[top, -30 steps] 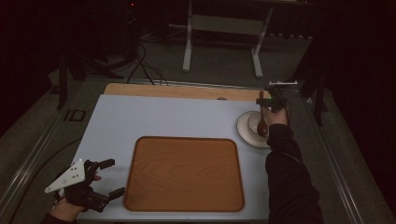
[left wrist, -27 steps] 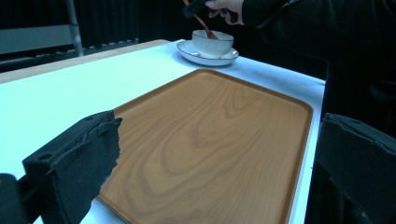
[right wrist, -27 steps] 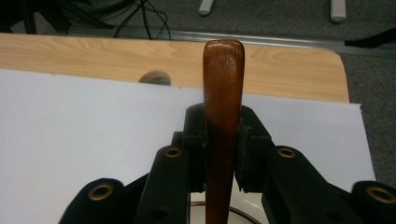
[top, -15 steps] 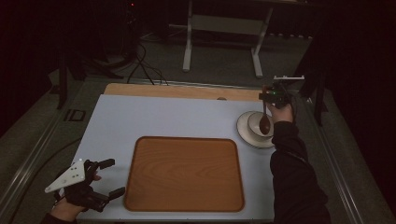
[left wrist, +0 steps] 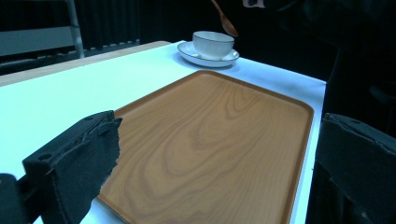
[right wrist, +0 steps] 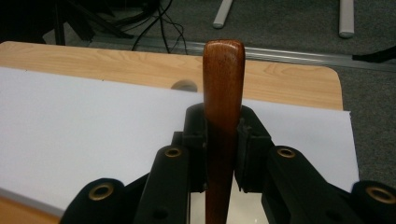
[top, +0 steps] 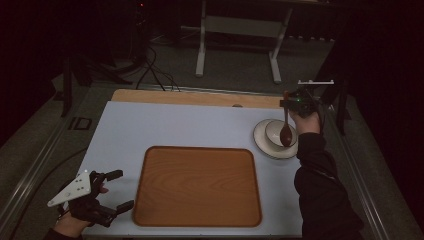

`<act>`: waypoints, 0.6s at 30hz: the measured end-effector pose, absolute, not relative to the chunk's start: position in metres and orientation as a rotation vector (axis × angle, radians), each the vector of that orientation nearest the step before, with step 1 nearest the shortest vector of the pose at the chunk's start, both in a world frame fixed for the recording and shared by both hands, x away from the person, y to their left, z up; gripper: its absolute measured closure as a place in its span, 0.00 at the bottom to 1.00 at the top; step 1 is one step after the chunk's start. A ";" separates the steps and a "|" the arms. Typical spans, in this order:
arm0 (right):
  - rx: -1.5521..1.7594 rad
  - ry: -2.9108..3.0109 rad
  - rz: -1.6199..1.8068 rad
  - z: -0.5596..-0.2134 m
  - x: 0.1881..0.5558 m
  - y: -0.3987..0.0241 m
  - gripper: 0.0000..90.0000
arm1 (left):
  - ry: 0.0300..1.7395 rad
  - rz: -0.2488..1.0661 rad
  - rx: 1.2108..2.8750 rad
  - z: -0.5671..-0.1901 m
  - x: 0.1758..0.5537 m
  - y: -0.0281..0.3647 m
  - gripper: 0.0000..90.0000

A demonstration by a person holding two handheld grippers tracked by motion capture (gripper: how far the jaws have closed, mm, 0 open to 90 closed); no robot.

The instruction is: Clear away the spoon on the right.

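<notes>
One wooden tray [top: 197, 186], one wooden spoon [top: 285, 131], one white cup [left wrist: 213, 44], one white saucer [left wrist: 208, 58], two tools

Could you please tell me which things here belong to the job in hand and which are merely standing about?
In the job: wooden spoon clamped in right gripper; cup; saucer.
Standing about: wooden tray; left gripper, open; metal stand.

The room is dark beyond the lit table [top: 190, 125], whose white top leaves a wooden strip along the far edge. Behind it, a grey floor [top: 235, 65] carries black cables [top: 155, 70] and a pale metal stand [top: 240, 30]
</notes>
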State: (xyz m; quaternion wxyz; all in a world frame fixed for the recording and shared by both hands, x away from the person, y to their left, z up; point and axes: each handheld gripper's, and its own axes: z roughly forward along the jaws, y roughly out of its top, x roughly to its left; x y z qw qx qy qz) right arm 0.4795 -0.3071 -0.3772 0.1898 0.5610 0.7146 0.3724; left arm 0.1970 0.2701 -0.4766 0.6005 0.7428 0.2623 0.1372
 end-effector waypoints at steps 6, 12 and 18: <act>1.605 2.015 1.055 -0.374 0.466 -0.305 0.86 | 0.608 0.320 1.723 -0.476 0.197 0.270 0.00; 1.602 2.022 1.075 -0.371 0.453 -0.301 0.86 | 0.610 0.314 1.725 -0.477 0.197 0.269 0.00; 1.604 2.035 1.110 -0.374 0.441 -0.296 0.86 | 0.607 0.317 1.724 -0.476 0.197 0.269 0.00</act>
